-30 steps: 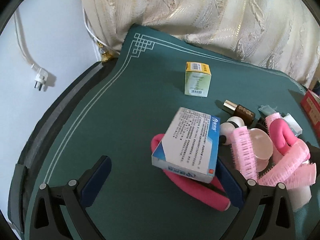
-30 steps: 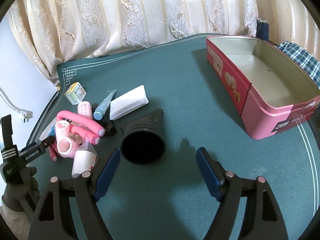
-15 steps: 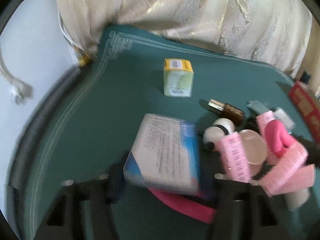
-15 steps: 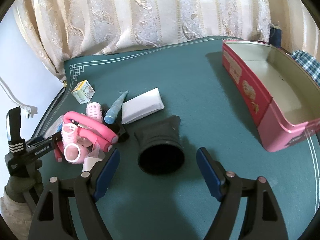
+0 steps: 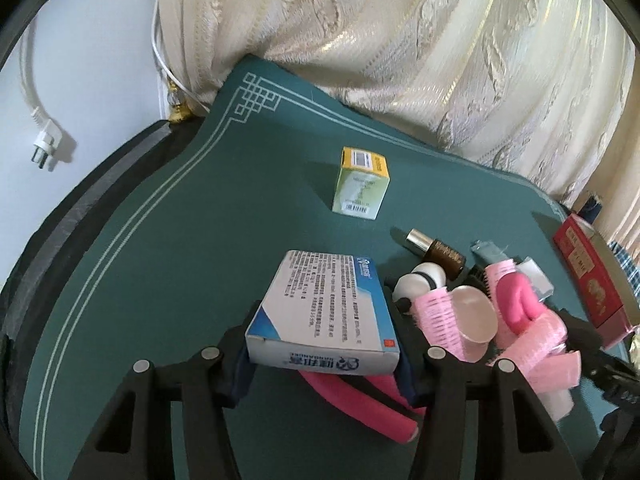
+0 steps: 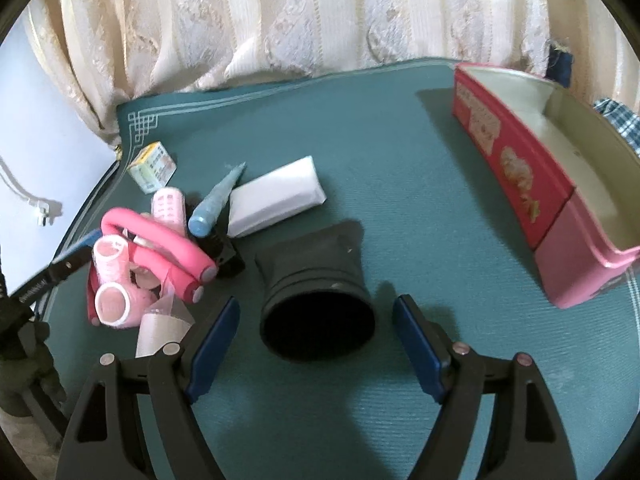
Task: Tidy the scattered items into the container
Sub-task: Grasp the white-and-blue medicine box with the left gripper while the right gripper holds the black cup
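The left gripper (image 5: 324, 364) clamps the blue-and-white box (image 5: 320, 312); the right gripper (image 6: 316, 344) flanks the black nozzle (image 6: 316, 300), open.

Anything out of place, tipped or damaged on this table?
No damage or spill shows. The black cup lies on its side, mouth toward the right gripper. The clutter sits heaped around the pink rollers, while the red tin holds nothing.

two cartons (image 5: 320, 320), one brown vial (image 5: 438, 249), one pink tin (image 6: 560, 216), one black cone (image 6: 316, 304).
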The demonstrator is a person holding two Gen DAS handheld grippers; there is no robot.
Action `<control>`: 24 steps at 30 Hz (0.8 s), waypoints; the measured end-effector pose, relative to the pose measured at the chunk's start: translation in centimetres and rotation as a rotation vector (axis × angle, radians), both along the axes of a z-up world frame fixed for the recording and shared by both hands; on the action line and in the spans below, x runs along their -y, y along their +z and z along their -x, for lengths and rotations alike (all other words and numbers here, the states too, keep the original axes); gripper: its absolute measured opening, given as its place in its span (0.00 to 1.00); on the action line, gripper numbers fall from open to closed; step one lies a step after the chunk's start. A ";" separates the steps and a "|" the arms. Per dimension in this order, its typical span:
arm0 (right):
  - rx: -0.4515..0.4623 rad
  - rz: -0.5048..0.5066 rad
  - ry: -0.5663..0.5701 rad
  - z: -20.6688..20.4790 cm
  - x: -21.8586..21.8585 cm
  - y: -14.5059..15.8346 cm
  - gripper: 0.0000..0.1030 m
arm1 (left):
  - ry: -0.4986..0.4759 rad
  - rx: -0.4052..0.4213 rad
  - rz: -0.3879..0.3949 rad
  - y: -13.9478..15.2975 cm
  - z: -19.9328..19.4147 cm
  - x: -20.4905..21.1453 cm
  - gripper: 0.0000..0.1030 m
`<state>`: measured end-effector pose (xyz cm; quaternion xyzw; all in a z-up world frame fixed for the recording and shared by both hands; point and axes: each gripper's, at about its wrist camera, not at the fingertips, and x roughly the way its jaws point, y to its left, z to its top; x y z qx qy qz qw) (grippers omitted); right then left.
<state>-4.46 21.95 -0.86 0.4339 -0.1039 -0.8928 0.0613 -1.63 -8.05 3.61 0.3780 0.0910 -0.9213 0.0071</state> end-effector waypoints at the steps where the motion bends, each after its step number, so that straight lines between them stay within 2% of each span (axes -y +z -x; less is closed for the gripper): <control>1: -0.004 -0.001 0.000 -0.1 0.0 0.0 0.64 | 0.001 -0.004 -0.002 0.2 0.1 0.2 0.55; 2: -0.002 0.006 0.012 -0.1 0.0 0.0 0.53 | 0.003 -0.011 -0.004 0.5 0.0 0.3 0.55; 3: -0.006 0.005 0.011 -0.2 0.0 0.0 0.52 | 0.004 -0.016 -0.005 0.7 -0.2 0.3 0.55; 16: -0.111 0.106 0.017 -2.1 -1.0 2.0 0.51 | -0.076 -0.092 -0.002 4.2 -1.9 -3.5 0.55; 24: -0.198 0.112 -0.086 -3.9 -4.7 4.5 0.52 | -0.179 -0.114 0.002 5.0 -2.1 -8.2 0.55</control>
